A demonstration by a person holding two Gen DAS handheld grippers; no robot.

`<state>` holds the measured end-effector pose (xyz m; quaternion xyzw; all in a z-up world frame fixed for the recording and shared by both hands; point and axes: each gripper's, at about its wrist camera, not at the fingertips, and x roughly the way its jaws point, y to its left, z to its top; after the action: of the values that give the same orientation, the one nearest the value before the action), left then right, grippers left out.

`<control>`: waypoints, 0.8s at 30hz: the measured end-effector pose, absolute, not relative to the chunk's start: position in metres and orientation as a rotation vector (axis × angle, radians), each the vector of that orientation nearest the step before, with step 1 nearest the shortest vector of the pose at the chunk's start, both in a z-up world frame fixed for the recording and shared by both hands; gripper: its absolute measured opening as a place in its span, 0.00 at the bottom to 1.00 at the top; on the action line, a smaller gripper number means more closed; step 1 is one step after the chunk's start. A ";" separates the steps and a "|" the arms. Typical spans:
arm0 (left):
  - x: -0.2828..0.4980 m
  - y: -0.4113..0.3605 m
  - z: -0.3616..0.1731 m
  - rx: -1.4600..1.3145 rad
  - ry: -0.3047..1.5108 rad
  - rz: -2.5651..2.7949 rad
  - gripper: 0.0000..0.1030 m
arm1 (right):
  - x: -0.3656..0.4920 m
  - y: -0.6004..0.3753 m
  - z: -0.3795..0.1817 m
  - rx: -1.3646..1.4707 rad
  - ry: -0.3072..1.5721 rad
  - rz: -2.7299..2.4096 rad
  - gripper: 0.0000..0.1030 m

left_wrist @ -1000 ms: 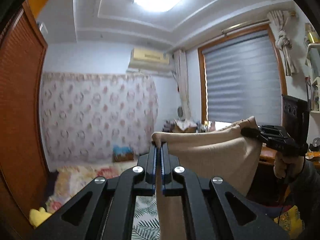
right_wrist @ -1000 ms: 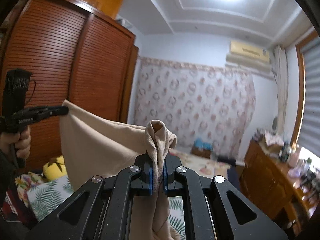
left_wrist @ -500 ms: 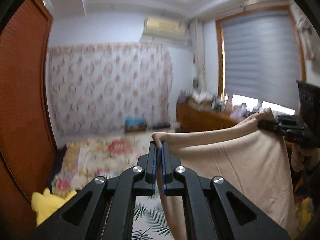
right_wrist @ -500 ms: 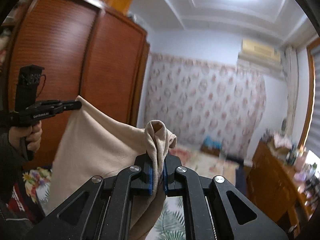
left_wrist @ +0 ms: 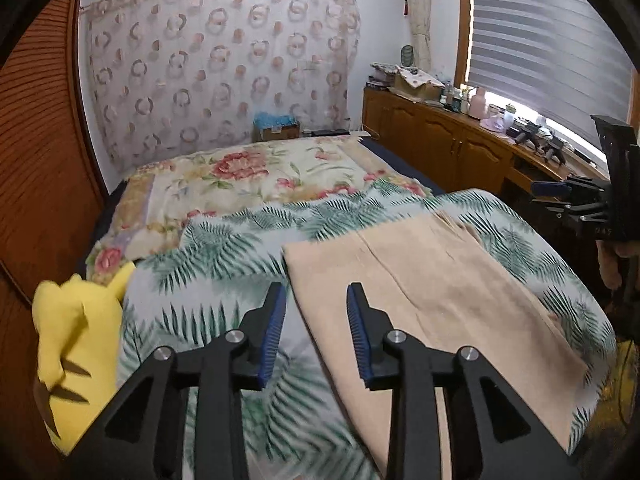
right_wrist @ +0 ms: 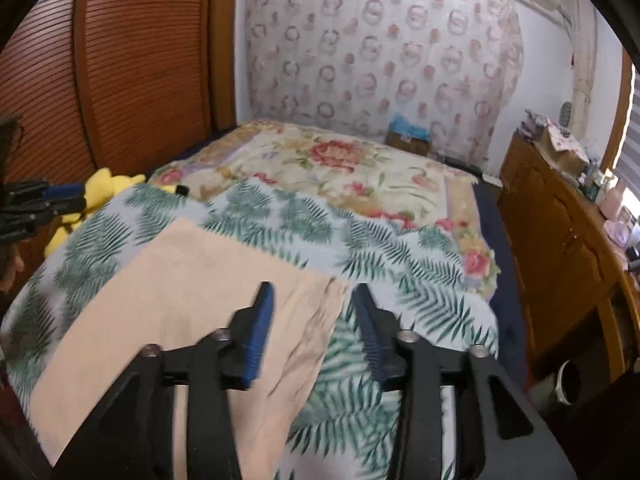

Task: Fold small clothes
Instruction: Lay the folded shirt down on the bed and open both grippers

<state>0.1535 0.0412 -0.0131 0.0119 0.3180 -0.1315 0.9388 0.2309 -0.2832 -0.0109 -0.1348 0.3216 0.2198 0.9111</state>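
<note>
Far left, 1 yellow plush sits at the bed's edge, near but apart from my cloth. Next my left gripper: jaws spread wide, holding nothing, hovering just above the near-left corner of the beige garment. The garment lies flat on the fern-print cover, w/ a seam or fold line running down its length and a bit of bunching at the far right corner. Then my right gripper, also spread wide and empty, over that bunched right corner of the garment. Further right, the wooden cabinets along the window wall, cluttered on top.

Step in hand, as I judge it: garment is laid out, ready for its 1st fold. Next move prob. calls for both jaws to drop onto 2 corners on 1 side, pinch only the beige layer, not the cover under it, then carry that edge across to meet the opposite one. Right corner may need smoothing first.

Count: 1 garment, 2 grippers, 1 plush, 2 bed covers (fern print nearer, floral spread behind).
</note>
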 end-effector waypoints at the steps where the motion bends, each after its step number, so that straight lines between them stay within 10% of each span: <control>1: 0.142 0.041 -0.014 0.018 0.646 -0.272 0.30 | 0.219 -0.286 -0.013 -0.276 0.660 0.459 0.58; 24: 0.053 0.018 -0.036 -0.009 0.698 -0.320 0.30 | 0.105 -0.287 -0.065 -0.163 0.707 0.499 0.58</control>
<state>0.0528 0.0175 -0.0359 -0.0042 0.3404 -0.1561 0.9272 0.1052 -0.2874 -0.0645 -0.0788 0.3423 0.2417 0.9046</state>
